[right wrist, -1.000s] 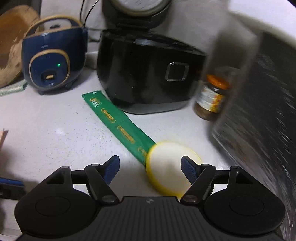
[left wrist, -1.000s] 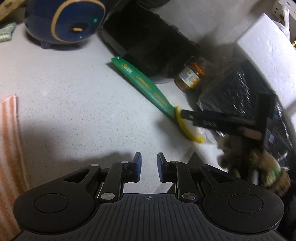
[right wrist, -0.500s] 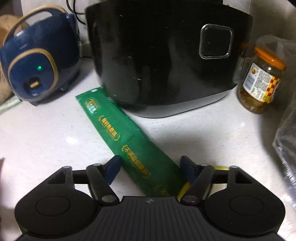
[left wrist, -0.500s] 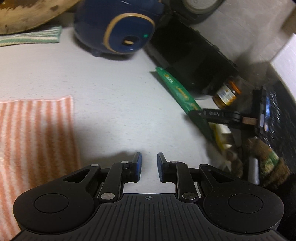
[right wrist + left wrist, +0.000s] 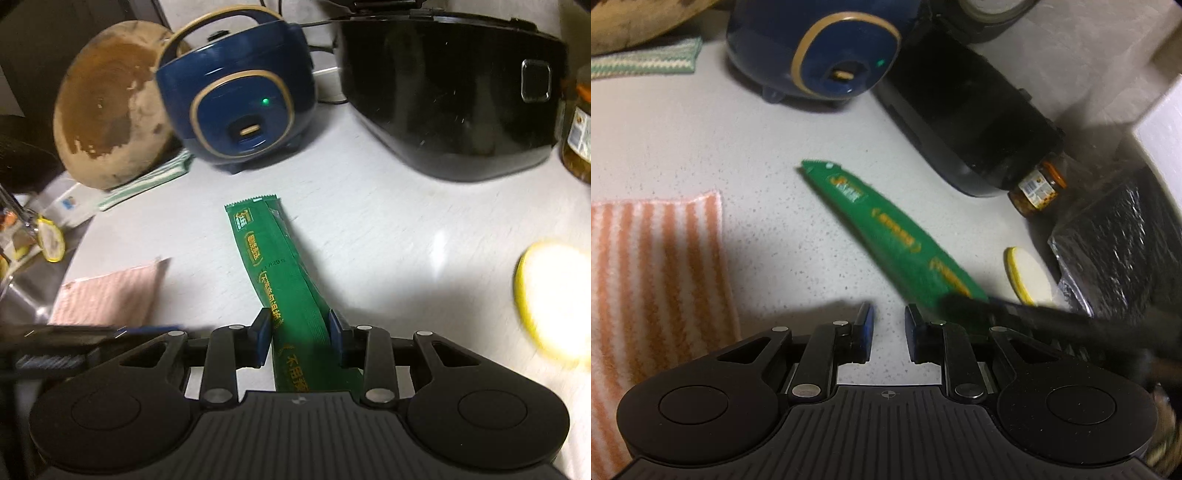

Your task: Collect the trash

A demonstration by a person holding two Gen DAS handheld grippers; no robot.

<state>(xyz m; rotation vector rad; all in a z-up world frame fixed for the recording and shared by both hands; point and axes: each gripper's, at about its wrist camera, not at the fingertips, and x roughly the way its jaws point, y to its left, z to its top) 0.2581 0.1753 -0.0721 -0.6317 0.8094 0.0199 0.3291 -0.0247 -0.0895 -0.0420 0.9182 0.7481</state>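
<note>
Left gripper (image 5: 888,334): at six o'clock, jaws parted a little, nothing between them.
Green wrapper (image 5: 886,236): long, runs from centre toward four o'clock; its lower end is under the right gripper (image 5: 964,308).
Right gripper: enters from four o'clock, blurred.
Yellow-rimmed lid (image 5: 1028,275): three o'clock, flat on the surface (image 5: 701,140).
Striped cloth (image 5: 653,280): nine o'clock.
Blue cooker (image 5: 820,48): twelve o'clock.
Jar (image 5: 1038,188): two o'clock, beside the black cooker (image 5: 967,125).
</note>
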